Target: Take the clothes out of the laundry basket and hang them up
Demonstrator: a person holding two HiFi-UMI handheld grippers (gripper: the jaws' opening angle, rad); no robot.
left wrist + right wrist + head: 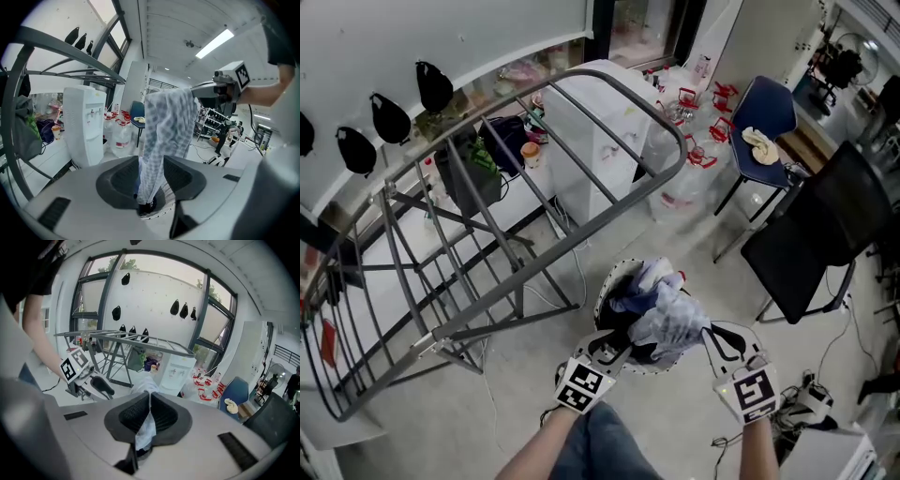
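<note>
The white-rimmed laundry basket [602,298] stands on the floor at my feet with dark and blue clothes inside. Above it hangs a pale checked garment [670,319], pinched at its top by my right gripper [705,330], which is shut on it. In the right gripper view the cloth [145,427] is squeezed between the closed pads of that gripper [149,397]. My left gripper [614,352] is low beside the basket. In its own view its jaws [151,161] stand apart around the hanging garment [168,117] without pressing it. The grey drying rack [487,216] stands to the left, bare.
A white water dispenser [591,141] stands behind the rack, with large water bottles [684,178] beside it. A blue chair [764,112] and a black chair [811,234] are to the right. Cables lie on the floor at the lower right.
</note>
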